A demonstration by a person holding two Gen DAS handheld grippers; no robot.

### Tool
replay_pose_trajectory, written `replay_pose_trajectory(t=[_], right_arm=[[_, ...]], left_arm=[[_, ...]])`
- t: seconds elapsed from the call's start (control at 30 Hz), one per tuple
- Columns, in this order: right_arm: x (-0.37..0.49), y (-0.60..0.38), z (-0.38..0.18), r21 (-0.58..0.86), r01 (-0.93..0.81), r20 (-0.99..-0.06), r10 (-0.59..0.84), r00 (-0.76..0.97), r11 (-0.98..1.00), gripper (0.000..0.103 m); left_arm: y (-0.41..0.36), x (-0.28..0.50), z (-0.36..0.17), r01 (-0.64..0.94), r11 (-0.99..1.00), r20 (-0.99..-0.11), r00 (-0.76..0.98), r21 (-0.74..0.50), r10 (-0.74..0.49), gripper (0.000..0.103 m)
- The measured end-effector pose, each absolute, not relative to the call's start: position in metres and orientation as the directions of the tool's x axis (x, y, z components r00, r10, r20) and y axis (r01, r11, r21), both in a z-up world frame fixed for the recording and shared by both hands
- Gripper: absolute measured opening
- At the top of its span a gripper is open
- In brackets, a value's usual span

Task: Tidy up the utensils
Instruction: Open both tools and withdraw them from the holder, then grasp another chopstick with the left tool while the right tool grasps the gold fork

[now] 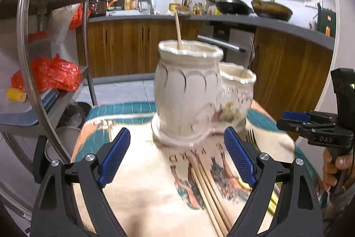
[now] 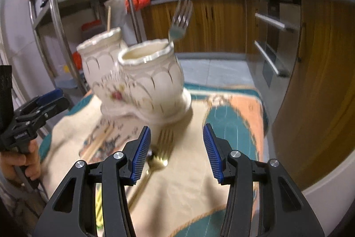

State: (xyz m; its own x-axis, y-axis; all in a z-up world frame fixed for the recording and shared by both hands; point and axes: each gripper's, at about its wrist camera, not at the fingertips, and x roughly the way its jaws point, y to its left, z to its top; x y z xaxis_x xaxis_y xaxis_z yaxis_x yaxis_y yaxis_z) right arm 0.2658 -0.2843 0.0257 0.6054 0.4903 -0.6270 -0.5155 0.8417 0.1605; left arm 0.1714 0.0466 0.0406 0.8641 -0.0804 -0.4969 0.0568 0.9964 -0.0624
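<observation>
A cream ceramic holder with two cups [image 1: 188, 90] [image 2: 144, 83] stands on a patterned cloth. One wooden chopstick [image 1: 178, 31] [image 2: 109, 17] sticks up from its taller cup, and a silver fork [image 2: 180, 19] rises from the shorter one. Several wooden chopsticks [image 1: 208, 188] [image 2: 97, 142] lie on the cloth in front of the holder. My left gripper [image 1: 177, 157] hangs open above those chopsticks, with nothing between its pads. A gold fork [image 2: 162, 148] lies on the cloth just below my right gripper [image 2: 176, 152], which is open and empty.
A metal shelf rack [image 1: 55, 37] with orange bags stands to the left. Wooden kitchen cabinets [image 2: 221, 26] and an oven front [image 2: 270, 48] lie behind and to the right. The cloth [image 2: 199, 192] covers a small table with its edge close by.
</observation>
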Motion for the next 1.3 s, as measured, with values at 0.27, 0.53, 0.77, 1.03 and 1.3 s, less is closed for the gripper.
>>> replay_pose_trajectory(t=[0.27,0.53,0.77,1.03,1.3], right_arm=[[0.263,-0.287,0.001,0.212,-0.515,-0.719,0.490,0.493,0.830,0.051],[0.248,-0.274,-0.009,0.219,-0.584,-0.742,0.522,0.421,0.782,0.051],[0.243,-0.262,-0.012,0.209,-0.613,-0.760,0.521,0.388,0.762,0.049],[0.237,-0.256,-0.009,0.165,-0.656,-0.766,0.514,0.386,0.737,0.028],[0.244,-0.262,-0.011,0.156,-0.646,-0.770,0.501,0.394,0.747,0.028]], left_arm=[[0.039,0.164,0.016,0.083,0.995,-0.589,0.802,-0.058,-0.101,0.085],[0.028,0.168,0.001,0.130,0.992,-0.666,0.739,-0.004,-0.100,0.081],[0.035,0.172,-0.006,0.118,0.993,-0.705,0.704,-0.002,-0.085,0.072],[0.036,0.170,-0.013,0.138,0.990,-0.732,0.675,0.001,-0.093,0.063],[0.037,0.155,-0.011,0.159,0.987,-0.721,0.679,-0.037,-0.136,0.062]])
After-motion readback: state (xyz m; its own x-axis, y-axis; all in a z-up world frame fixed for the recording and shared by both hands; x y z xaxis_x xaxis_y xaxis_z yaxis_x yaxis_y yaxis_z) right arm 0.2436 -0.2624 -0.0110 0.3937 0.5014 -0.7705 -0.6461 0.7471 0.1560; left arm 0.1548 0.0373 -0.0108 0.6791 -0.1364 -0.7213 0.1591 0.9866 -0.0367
